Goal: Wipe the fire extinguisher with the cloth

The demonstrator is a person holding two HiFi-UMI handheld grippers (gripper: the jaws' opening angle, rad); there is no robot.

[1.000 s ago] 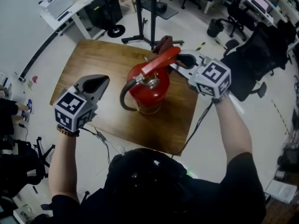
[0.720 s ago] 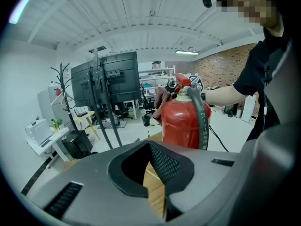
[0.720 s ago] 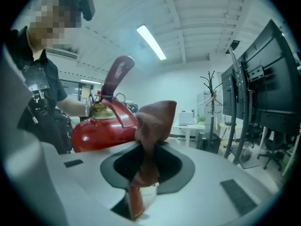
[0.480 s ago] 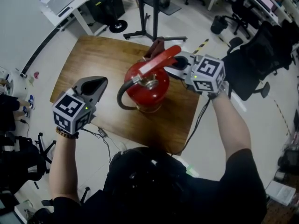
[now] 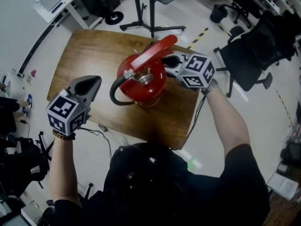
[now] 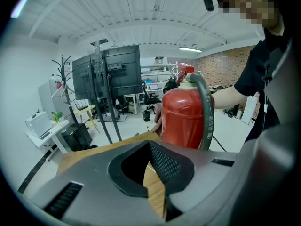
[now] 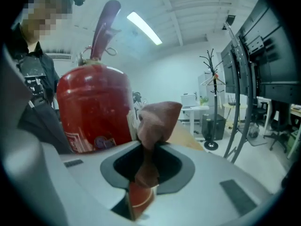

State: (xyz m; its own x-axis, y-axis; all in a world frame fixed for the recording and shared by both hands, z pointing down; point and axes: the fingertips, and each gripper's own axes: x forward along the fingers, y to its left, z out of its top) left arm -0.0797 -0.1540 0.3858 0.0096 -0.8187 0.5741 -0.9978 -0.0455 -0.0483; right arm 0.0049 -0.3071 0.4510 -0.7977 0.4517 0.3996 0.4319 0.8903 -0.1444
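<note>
The crumpled reddish-brown cloth [image 7: 157,119] is mostly hiding behind the right gripper [image 5: 168,62], whose jaws are pinching it beside, perhaps touching, the glossy red cylindrical fire extinguisher [image 5: 141,81] standing on the brown wooden table [image 5: 84,51]. The left gripper [image 5: 89,84] is hovering closed and empty.

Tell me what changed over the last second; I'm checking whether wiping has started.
The right gripper, shut on the cloth, has sunk from beside the lever to the fire extinguisher's shoulder. Nothing was taken or released. The left gripper stays empty off to the side; the extinguisher still stands on the table.
</note>
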